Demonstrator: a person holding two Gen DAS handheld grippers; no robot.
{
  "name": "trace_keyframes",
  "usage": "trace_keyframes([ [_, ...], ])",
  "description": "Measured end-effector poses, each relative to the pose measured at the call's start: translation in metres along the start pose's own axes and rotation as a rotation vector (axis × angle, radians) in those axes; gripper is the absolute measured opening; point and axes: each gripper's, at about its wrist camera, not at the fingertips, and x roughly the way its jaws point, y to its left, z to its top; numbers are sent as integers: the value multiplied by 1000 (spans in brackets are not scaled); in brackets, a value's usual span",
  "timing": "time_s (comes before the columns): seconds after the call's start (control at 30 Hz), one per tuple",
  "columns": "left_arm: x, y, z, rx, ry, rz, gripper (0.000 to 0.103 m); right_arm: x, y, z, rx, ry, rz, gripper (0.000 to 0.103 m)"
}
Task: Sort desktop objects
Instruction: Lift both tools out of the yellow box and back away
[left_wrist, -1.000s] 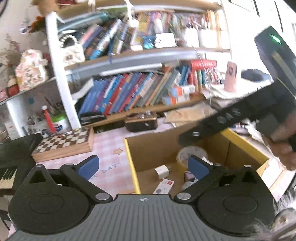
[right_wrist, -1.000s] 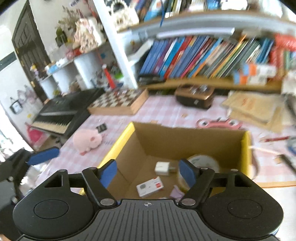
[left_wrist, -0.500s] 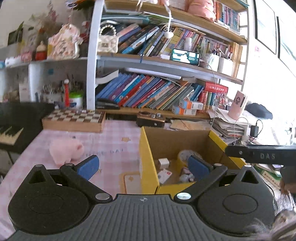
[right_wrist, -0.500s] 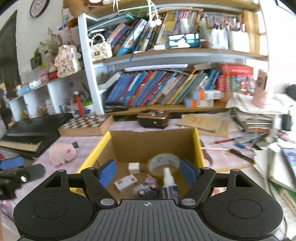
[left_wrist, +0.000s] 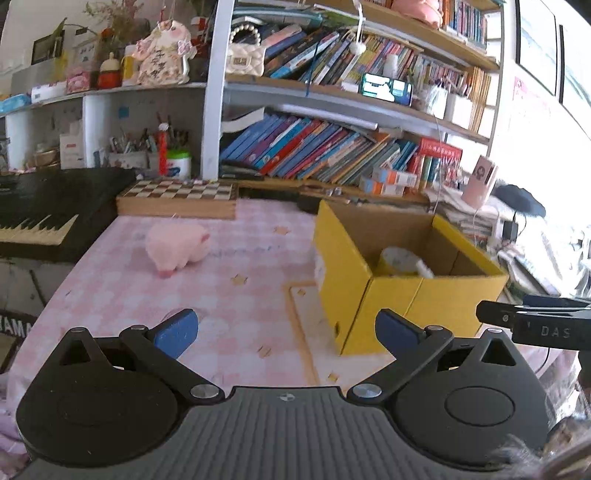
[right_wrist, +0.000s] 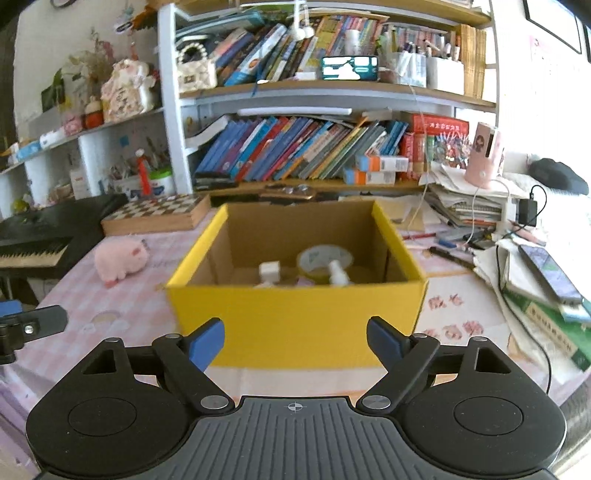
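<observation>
A yellow cardboard box (right_wrist: 295, 317) stands on the pink checked tablecloth, directly ahead of my right gripper (right_wrist: 295, 341). Its jaws are opening, with nothing between them. Inside the box I see a roll of tape (right_wrist: 325, 258), a small white cube (right_wrist: 269, 271) and a white spray bottle (right_wrist: 338, 275). In the left wrist view the box (left_wrist: 369, 299) sits to the right, and my left gripper (left_wrist: 286, 330) hangs open and empty over the cloth. A pink plush pig (left_wrist: 177, 247) lies on the cloth to the left, also visible as the pig (right_wrist: 120, 260) in the right wrist view.
A wooden chessboard box (left_wrist: 179, 199) and a black keyboard (left_wrist: 44, 210) stand at the back left. Bookshelves (right_wrist: 314, 147) run along the back. Stacks of papers, pens, a phone (right_wrist: 548, 271) and cables crowd the right side of the desk.
Both grippers have pulled back from above the box toward the desk's near edge, so the box's yellow outer wall now faces them. The right jaws stand wider than before.
</observation>
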Motion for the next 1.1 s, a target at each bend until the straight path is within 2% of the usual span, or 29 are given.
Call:
trace_keyframes([
  [0.17,-11,16,-14,4,49,-20,103,-11,25,-14,-12,33,4,89],
  [0.47,-29,35,-26,26,61,-51,103,-21,57,-35,5,116,13,90],
  [1.1,-39,84,-36,22,104,-51,103,-19,119,-48,-45,153,77,91],
])
